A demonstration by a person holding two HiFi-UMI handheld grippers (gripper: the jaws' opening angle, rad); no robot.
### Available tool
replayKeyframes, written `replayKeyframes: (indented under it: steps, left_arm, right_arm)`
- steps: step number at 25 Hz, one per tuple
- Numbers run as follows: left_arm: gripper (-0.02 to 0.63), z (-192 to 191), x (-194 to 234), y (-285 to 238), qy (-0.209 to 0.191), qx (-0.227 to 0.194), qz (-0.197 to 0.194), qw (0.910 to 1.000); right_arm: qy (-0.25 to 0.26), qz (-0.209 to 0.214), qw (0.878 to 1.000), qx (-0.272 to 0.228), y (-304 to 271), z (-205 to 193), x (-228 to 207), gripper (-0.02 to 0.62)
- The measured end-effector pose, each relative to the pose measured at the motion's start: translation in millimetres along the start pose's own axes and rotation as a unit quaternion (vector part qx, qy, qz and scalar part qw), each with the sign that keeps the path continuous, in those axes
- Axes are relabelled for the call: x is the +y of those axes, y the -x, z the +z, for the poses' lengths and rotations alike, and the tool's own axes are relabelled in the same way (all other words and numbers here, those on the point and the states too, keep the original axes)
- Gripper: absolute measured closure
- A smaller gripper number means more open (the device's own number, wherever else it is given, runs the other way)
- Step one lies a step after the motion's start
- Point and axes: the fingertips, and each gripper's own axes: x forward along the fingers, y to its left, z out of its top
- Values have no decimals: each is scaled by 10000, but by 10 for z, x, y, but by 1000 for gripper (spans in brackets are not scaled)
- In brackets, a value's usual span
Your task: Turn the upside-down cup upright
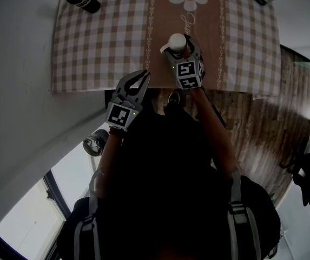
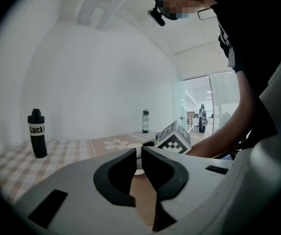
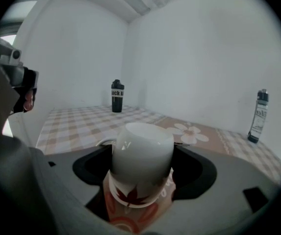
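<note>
Cup (image 3: 141,153), base up and axis vertical, is standing near the cloth's (image 1: 100,47) front edge, with the right gripper's (image 1: 183,46) spread jaws straddling it unsqueezed, while the left gripper (image 1: 143,76), nearly closed and empty, is idling farther off.

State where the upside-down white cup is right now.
In the head view the cup sits upside down on the brown centre strip of the tablecloth, close to its near edge, between the jaws of the right gripper.

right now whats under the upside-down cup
The cup stands rim-down on the brown strip of the tablecloth; printed orange shapes show around its rim. Whatever lies beneath its bowl is covered, so I can't tell.
</note>
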Motion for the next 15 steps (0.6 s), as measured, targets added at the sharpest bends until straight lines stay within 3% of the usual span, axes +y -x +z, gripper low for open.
replayKeyframes:
  steps: [7,15]
  left_arm:
    - [569,-19,-73,-13,-36,-44,-96,9999]
    - [569,43,-76,-147,-20,-18,-162,9999]
  right_arm:
    - [435,-129,9989,95,86,-122,48,213]
    - [570,15,9982,193,16,-117,-21,200]
